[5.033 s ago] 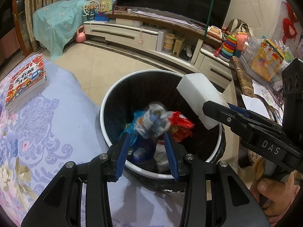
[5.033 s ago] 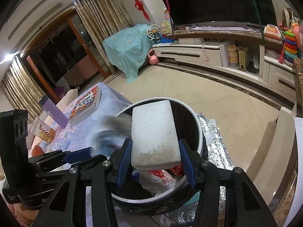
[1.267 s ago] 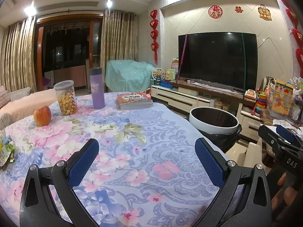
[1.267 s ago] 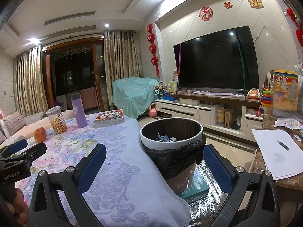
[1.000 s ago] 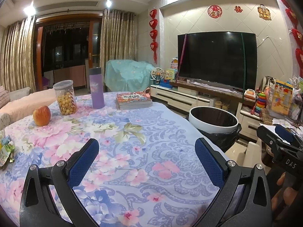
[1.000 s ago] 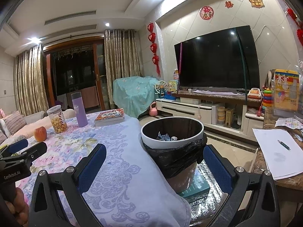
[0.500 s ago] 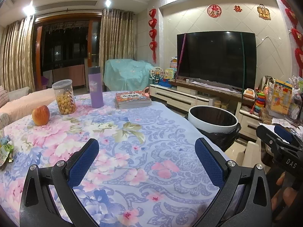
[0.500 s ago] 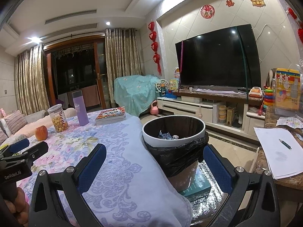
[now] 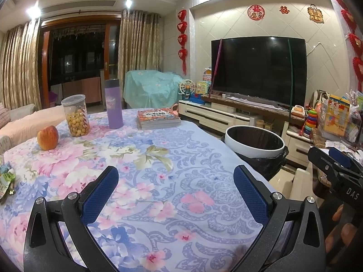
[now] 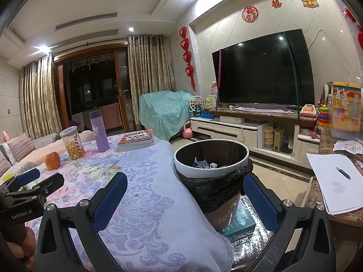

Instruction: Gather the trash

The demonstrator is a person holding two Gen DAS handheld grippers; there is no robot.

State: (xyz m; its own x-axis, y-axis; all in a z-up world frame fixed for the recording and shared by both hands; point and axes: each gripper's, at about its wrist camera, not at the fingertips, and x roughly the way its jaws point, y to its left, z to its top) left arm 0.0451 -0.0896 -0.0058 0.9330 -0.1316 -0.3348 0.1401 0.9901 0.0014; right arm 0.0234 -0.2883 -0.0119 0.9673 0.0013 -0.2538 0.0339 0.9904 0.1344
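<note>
The white-rimmed trash bin with a black liner stands beside the table's right edge, crumpled wrappers showing inside; the bin appears at right in the left wrist view. My left gripper hovers open and empty over the floral tablecloth. My right gripper is open and empty, low in front of the bin and the table edge. A green wrapper lies at the table's left edge.
On the far side of the table are an apple, a snack jar, a purple bottle and stacked books. A TV on a cabinet stands behind the bin. A side table with papers is at right.
Five seconds ago both grippers were over the bin, the right holding a white foam block and the left a wrapper; both now sit back, open and empty. Barely any motion in the last second.
</note>
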